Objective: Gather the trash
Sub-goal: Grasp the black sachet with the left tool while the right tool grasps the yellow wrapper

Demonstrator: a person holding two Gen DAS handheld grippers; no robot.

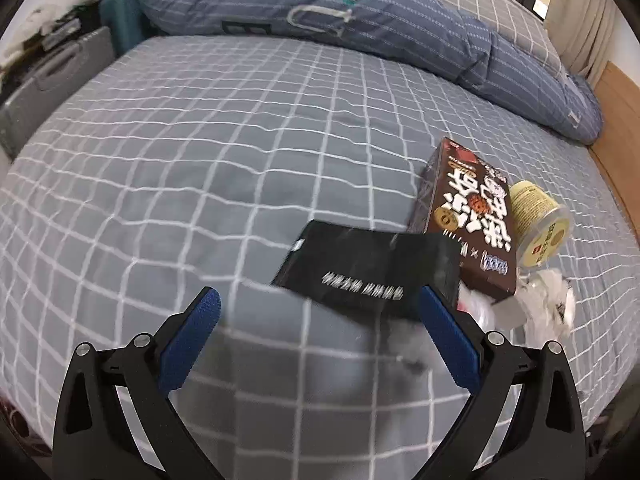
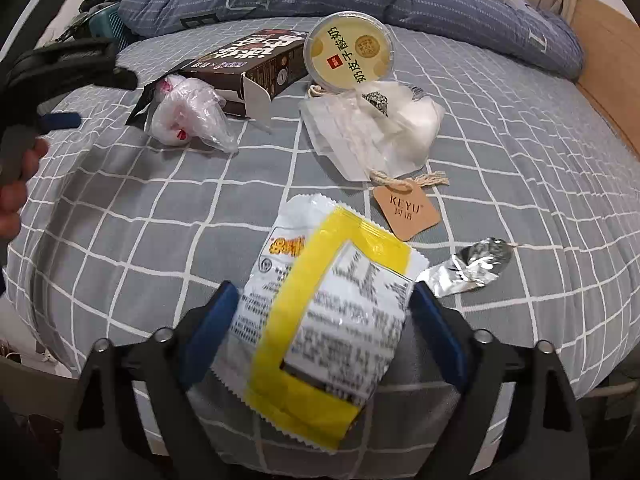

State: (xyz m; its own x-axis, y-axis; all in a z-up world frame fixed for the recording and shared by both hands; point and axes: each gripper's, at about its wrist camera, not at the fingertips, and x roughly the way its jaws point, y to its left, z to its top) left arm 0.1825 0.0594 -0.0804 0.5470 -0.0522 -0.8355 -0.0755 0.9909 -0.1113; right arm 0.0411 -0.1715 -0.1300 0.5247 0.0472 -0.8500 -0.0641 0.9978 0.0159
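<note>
Trash lies on a grey checked bed [image 1: 200, 152]. In the left wrist view, my left gripper [image 1: 318, 304] is open; a blurred black packet [image 1: 368, 268] lies just ahead, near the right finger. Behind it are a brown snack box [image 1: 468, 216], a yellow yogurt cup [image 1: 538, 220] and crumpled clear plastic [image 1: 548, 304]. In the right wrist view, my right gripper [image 2: 324, 300] is open around a white and yellow wrapper [image 2: 328, 312] lying between the fingers. Further off are the box [image 2: 248, 64], cup [image 2: 350, 52], plastic bag [image 2: 188, 112], white wrapping [image 2: 372, 128], paper tag [image 2: 408, 210] and foil scrap [image 2: 472, 268].
A blue striped duvet [image 1: 320, 12] is bunched along the far side of the bed. A wooden bed frame [image 2: 608, 80] runs on the right. Grey and teal cases [image 1: 80, 64] stand beyond the left edge. The left gripper and hand show in the right wrist view [image 2: 48, 76].
</note>
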